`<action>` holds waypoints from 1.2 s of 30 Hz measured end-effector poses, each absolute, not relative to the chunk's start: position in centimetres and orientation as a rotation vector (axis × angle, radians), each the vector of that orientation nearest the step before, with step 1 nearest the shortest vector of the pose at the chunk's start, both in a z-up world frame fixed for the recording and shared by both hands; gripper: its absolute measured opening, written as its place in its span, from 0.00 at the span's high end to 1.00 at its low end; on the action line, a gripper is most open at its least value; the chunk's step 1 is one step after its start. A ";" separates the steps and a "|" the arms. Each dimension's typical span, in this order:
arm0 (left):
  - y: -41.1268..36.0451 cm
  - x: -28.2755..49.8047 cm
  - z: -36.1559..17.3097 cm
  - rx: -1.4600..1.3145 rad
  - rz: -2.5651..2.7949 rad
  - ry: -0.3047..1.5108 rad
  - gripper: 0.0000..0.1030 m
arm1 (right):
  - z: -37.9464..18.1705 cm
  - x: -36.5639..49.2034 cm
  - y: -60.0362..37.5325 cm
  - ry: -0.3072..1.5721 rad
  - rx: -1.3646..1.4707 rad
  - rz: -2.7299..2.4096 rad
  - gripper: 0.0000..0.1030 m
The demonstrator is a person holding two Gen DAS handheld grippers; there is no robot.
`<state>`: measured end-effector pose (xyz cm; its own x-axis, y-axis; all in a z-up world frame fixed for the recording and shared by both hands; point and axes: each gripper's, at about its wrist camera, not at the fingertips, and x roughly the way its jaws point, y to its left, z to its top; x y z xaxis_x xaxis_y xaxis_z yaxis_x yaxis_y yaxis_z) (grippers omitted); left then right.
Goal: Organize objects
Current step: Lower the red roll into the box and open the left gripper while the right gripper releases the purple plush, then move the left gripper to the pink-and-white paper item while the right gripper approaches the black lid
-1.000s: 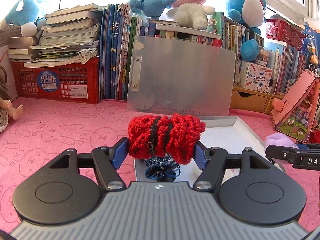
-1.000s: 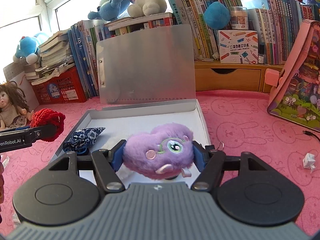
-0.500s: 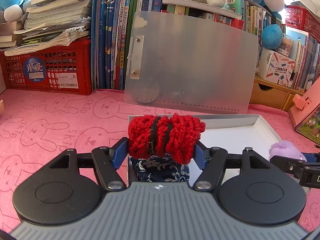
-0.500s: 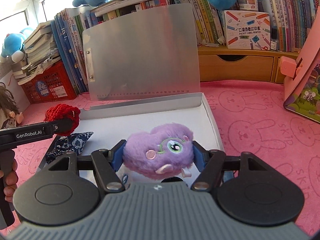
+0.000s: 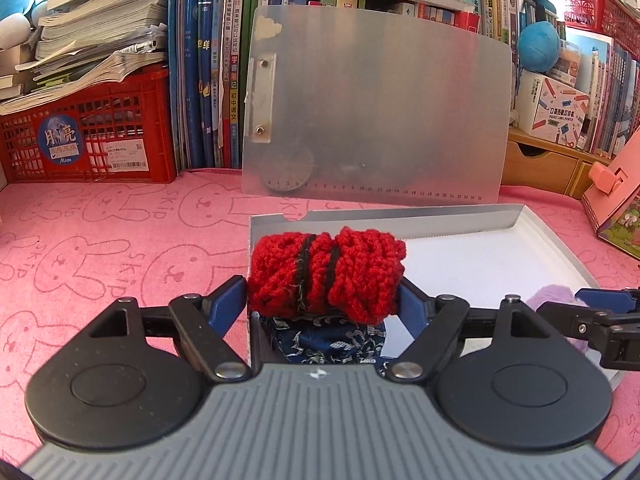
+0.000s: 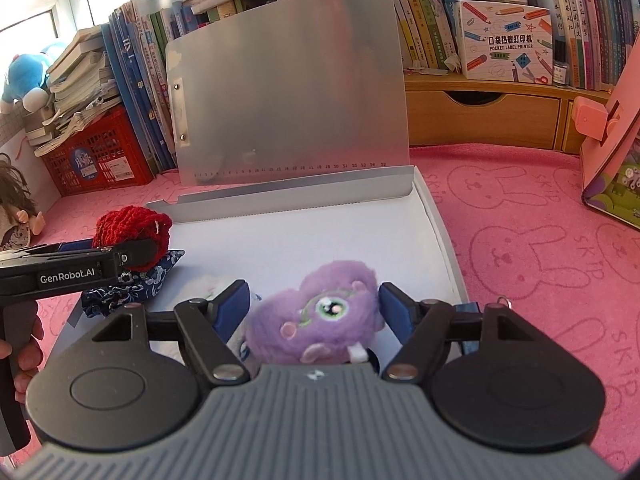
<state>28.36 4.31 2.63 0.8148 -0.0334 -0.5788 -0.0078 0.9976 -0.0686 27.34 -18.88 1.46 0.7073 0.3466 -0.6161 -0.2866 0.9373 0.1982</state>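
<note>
A red knitted roll lies between the fingers of my left gripper, resting on a dark blue patterned pouch at the left end of the white tray. The left jaws are opening and the pads stand just off the roll's ends. In the right wrist view a purple plush heart sits low in the tray between the fingers of my right gripper. Its jaws are opening too, with gaps on both sides. The left gripper's finger crosses the red roll above the pouch.
A translucent clipboard leans upright behind the tray against rows of books. A red crate stands at the back left, a doll at the far left. A pink house-shaped toy case stands at the right on the pink mat.
Both grippers came forward and down over the tray. Both pairs of jaws have widened. The red roll now rests on the blue pouch and the purple plush has sunk lower between the right fingers.
</note>
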 end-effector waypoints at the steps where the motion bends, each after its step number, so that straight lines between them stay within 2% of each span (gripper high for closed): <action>1: 4.3 28.2 2.8 -0.073 -0.017 0.611 0.12 | 1.6 27.2 -18.9 0.696 0.089 0.356 0.17; 10: 3.5 25.2 5.1 -0.026 -0.059 0.562 0.04 | 3.5 24.8 -19.3 0.628 0.054 0.388 0.11; 23: 4.4 16.3 6.6 -0.051 -0.142 0.530 0.03 | 4.8 16.2 -20.3 0.537 -0.042 0.495 0.06; 36: 7.6 5.2 4.1 -0.059 -0.081 0.526 0.02 | 2.8 7.2 -22.4 0.522 -0.126 0.487 0.03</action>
